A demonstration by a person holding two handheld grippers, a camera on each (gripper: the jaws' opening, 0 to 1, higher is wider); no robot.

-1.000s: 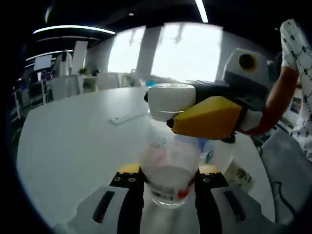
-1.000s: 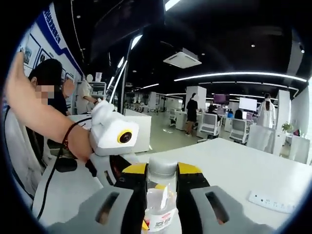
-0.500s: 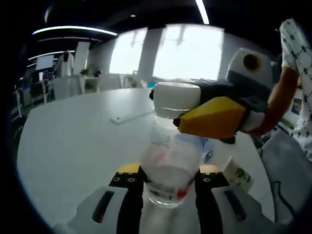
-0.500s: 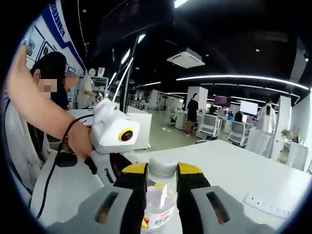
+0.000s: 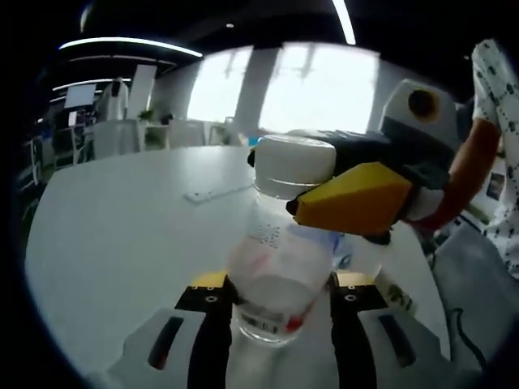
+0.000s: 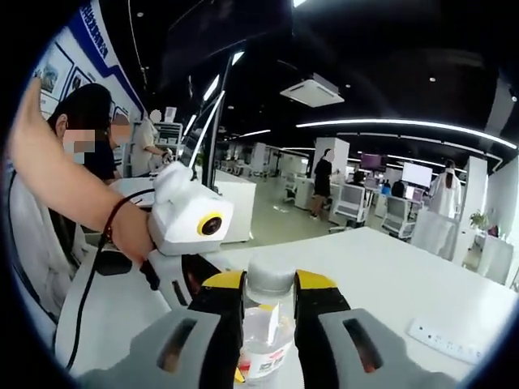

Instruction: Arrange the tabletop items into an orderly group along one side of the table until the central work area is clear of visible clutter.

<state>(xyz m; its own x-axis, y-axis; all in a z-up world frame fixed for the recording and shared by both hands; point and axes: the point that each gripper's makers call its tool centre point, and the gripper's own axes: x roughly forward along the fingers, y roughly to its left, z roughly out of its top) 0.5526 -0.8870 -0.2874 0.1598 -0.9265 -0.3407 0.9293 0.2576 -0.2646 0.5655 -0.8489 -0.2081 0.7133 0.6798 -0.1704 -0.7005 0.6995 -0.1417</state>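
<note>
A clear plastic bottle (image 5: 278, 243) with a white cap (image 5: 293, 163) and a red-printed label leans slightly above the white table (image 5: 113, 227). My left gripper (image 5: 276, 284) is shut on its lower body. My right gripper (image 5: 357, 198) comes in from the right, its yellow jaws shut around the cap and neck. In the right gripper view the bottle's cap (image 6: 269, 277) sits clamped between my right gripper's (image 6: 269, 285) jaws, with the label below it. The left gripper (image 6: 191, 229) stands just behind to the left, held by a person's hand (image 6: 130, 235).
A flat white remote-like strip (image 5: 212, 193) lies far across the table and appears again as the strip (image 6: 442, 339) at lower right. A pale object with green print (image 5: 399, 293) lies right of the bottle. A person's arm (image 5: 466, 162) reaches in; office desks and people fill the background.
The bottle's cap has drifted a little to the right and the bottle leans slightly more. Both grippers keep the same hold.
</note>
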